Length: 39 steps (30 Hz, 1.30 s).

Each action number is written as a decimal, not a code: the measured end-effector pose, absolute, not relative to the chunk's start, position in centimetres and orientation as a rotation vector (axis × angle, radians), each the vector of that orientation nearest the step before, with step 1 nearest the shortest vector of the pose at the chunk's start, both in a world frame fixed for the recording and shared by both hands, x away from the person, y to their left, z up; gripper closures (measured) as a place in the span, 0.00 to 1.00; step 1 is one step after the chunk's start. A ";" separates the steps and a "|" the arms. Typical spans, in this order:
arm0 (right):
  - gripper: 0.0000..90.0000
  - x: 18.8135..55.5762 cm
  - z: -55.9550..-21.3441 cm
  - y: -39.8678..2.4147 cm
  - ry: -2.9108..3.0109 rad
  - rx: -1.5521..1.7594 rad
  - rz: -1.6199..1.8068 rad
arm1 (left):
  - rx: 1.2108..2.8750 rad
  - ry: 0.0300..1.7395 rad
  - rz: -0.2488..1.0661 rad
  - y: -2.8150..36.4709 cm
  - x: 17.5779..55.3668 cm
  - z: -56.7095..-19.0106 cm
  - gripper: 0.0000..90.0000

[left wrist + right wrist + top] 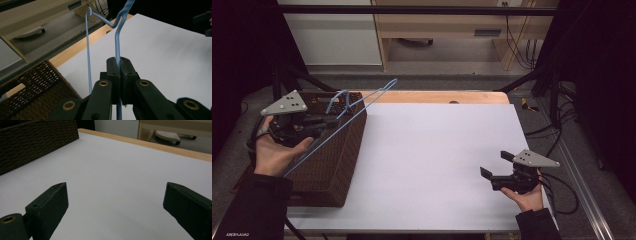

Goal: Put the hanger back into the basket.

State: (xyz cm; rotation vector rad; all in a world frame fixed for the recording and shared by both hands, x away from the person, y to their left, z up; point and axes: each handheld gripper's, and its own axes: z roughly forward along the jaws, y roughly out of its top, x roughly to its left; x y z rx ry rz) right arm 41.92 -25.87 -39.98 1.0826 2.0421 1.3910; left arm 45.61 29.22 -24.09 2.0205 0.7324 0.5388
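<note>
We see the left gripper [119,65] clamped on a thin blue wire hanger [117,42] above a dark woven basket [334,160], the right gripper [115,207] wide open, empty, over the smooth white worktop [437,150].

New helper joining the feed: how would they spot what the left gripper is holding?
Find the dark wicker basket at the table's left edge. Above it, the left gripper is shut on a light blue wire hanger, the only thin, pale-coloured thing there.

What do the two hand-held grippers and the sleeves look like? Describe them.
Each hand-held gripper, left and right, is black with two blocky jaws on arms with brass-coloured pivot rings. Each carries a grey three-cornered plate dotted with small holes. Black cables trail from the right one. Both sleeves are dark.
</note>
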 end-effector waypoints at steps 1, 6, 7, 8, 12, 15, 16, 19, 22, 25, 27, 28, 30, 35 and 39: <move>0.07 41.9 -40.0 -25.9 2.043 1.082 1.390 | 2.021 0.737 0.543 29.6 45.7 -24.1 0.97; 0.07 41.9 -40.0 -25.8 2.044 1.082 1.388 | 2.011 0.760 0.549 31.3 45.9 -24.2 0.97; 0.07 41.9 -40.0 -25.8 2.043 1.080 1.388 | 2.007 0.764 0.549 31.7 46.0 -24.2 0.97; 0.07 41.9 -40.0 -25.8 2.043 1.080 1.389 | 2.003 0.768 0.548 32.0 46.1 -24.2 0.97; 0.07 41.9 -39.9 -25.8 2.045 1.080 1.389 | 2.005 0.782 0.550 33.3 46.3 -24.5 0.97; 0.07 41.9 -40.0 -25.8 2.048 1.077 1.383 | 2.006 0.798 0.549 34.3 46.5 -24.7 0.97; 0.07 41.9 -40.0 -25.8 2.048 1.077 1.381 | 2.008 0.806 0.552 34.6 46.6 -24.8 0.97; 0.07 41.9 -40.0 -25.7 2.048 1.078 1.382 | 2.007 0.833 0.557 35.5 46.9 -25.1 0.97; 0.07 41.9 -40.0 -25.7 2.050 1.077 1.383 | 2.000 0.842 0.558 36.2 47.1 -25.5 0.97; 0.07 41.9 -40.0 -25.6 2.048 1.080 1.382 | 2.000 0.854 0.566 36.9 47.3 -25.9 0.97; 0.07 41.9 -40.0 -25.6 2.049 1.079 1.382 | 1.999 0.864 0.569 37.2 47.4 -26.2 0.97; 0.07 41.9 -40.0 -25.6 2.048 1.079 1.382 | 2.001 0.869 0.569 37.4 47.5 -26.3 0.97; 0.07 41.9 -40.0 -25.6 2.050 1.080 1.379 | 2.002 0.879 0.570 37.7 47.7 -26.6 0.97; 0.07 41.9 -40.0 -25.6 2.051 1.079 1.378 | 2.004 0.894 0.573 38.8 47.9 -27.4 0.97; 0.07 42.0 -40.1 -25.6 2.053 1.080 1.374 | 2.010 0.919 0.580 39.5 48.1 -28.1 0.97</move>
